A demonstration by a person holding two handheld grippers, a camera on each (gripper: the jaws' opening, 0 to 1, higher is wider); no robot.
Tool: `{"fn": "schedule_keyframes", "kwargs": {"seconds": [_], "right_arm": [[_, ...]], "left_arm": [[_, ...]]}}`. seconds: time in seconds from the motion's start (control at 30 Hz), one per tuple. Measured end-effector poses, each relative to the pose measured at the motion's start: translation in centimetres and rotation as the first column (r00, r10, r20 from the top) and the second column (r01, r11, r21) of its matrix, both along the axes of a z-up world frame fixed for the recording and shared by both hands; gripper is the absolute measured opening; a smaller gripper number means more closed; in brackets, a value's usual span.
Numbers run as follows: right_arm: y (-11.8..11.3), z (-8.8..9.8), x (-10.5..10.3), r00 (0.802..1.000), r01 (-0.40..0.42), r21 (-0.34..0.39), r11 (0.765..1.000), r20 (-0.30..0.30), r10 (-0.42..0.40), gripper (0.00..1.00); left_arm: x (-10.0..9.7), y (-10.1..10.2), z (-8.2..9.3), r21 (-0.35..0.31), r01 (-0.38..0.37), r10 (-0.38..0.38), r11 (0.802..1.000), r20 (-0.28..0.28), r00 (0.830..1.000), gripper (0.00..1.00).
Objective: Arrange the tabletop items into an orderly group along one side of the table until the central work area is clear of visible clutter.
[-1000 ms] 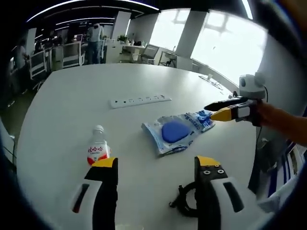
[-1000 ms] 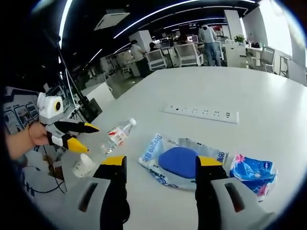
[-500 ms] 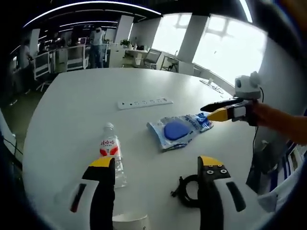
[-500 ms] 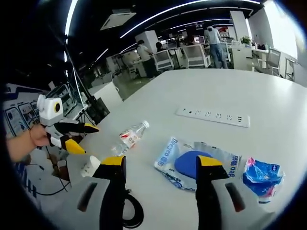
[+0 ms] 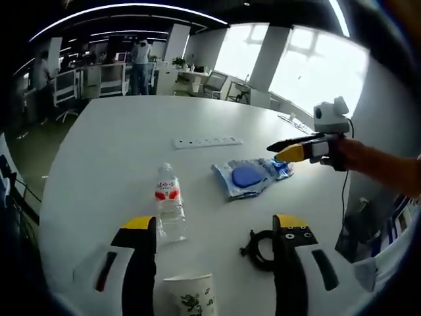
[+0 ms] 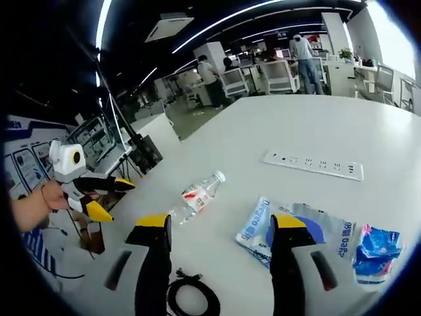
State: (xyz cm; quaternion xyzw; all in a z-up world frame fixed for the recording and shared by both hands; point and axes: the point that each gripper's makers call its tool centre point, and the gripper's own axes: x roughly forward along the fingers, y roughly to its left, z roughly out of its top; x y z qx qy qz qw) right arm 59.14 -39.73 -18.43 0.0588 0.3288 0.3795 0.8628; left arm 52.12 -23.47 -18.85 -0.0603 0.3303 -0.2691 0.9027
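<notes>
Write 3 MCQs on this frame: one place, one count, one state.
1. Where is the power strip relative to the bottle?
A. Farther across the table from the grippers
B. On top of the bottle
C. Inside the cup

2. How many paper cups show in the left gripper view?
A. Three
B. One
C. Five

3. How does the bottle sit?
A. Upright
B. Lying on its side
C. Held up off the table

Answers:
1. A, in both views the strip lies beyond the bottle and the blue pouch.
2. B, a single cup stands between the left gripper jaws.
3. B, the right gripper view shows the bottle flat on the tabletop, cap pointing away.
</notes>
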Motion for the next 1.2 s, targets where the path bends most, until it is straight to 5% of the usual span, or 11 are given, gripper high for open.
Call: {"fn": "schedule_keyframes", "kwargs": {"seconds": [0.6,1.2], "right_arm": [[6.6,-1.2,1.0,0.996,-0.075,0.030,0.997,-0.041,0.076,0.59],[9.6,-4.6,4.5,0.988,-0.091,0.066,0.994,-0.122,0.098,0.58]], "left_arm": [[-1.4,4.5,0.3,-0.019,-0.051,0.051,0.999,0.010,0.999,0.72],[-0.9,6.5,-0.6,-0.075,-0.104,0.105,0.992,0.007,0.994,0.71]]}}
